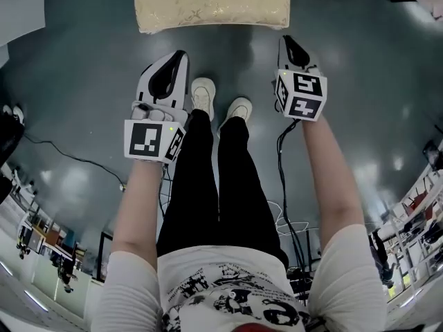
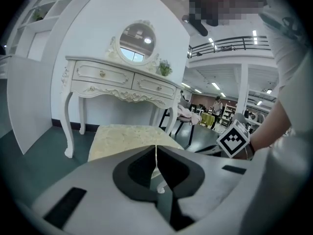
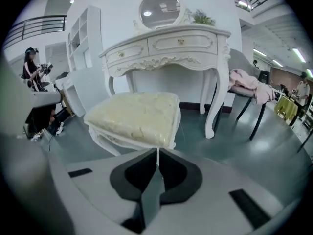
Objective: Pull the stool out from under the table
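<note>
Stool [image 3: 134,116]: stands in front of the table [image 3: 166,45], with the whole seat out from beneath the drawers.
Left gripper [image 2: 156,151]: jaws together, nothing between them, not touching the stool.
Right gripper [image 3: 157,155]: jaws together and empty, held above and short of the seat.
Progress: pull-out judged complete.
Remaining: nothing evident, as neither gripper holds the stool.
</note>
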